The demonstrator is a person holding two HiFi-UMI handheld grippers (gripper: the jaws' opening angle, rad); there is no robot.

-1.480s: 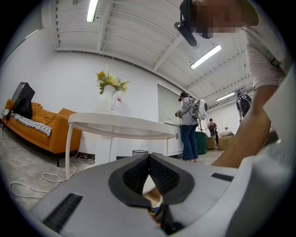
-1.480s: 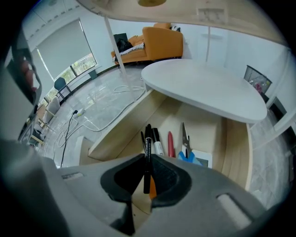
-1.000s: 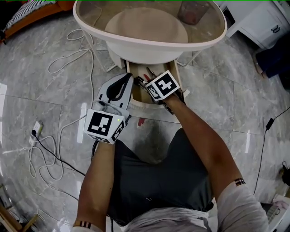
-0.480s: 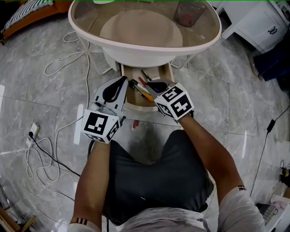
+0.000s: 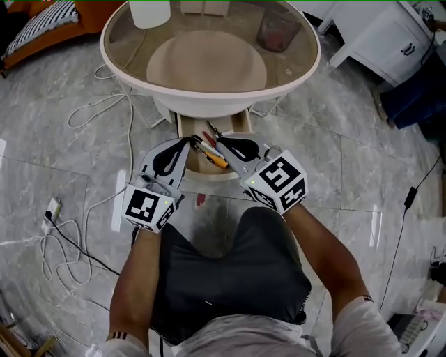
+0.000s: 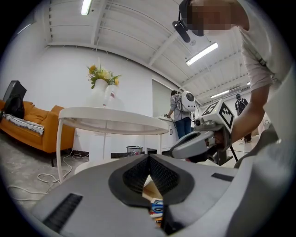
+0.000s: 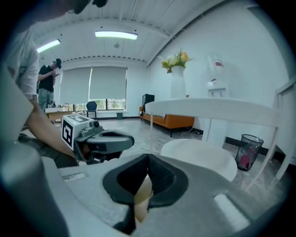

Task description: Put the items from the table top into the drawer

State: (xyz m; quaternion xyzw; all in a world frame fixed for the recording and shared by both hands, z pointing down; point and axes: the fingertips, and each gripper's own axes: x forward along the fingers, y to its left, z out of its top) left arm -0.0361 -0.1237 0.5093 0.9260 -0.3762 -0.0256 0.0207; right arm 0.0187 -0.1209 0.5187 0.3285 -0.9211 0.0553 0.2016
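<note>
Showing both grippers at the open drawer under the round table.
Left gripper (image 5: 185, 143): jaws together, nothing between them; left of centre, by the left edge of the drawer (image 5: 217, 174). Right gripper (image 5: 223, 141): jaws have just been closing and now meet, nothing between them; over the drawer's right side. Pens (image 5: 209, 150): several, red, orange and dark, lying loose in the drawer between the two grippers. Table (image 5: 209, 106): white rim, glass top, upper centre. Vase (image 5: 150, 12): white, upright on the table top, upper left; the left gripper view shows flowers in it. Cables (image 5: 90, 104): loose on the grey floor (image 5: 362, 160), left side.
</note>
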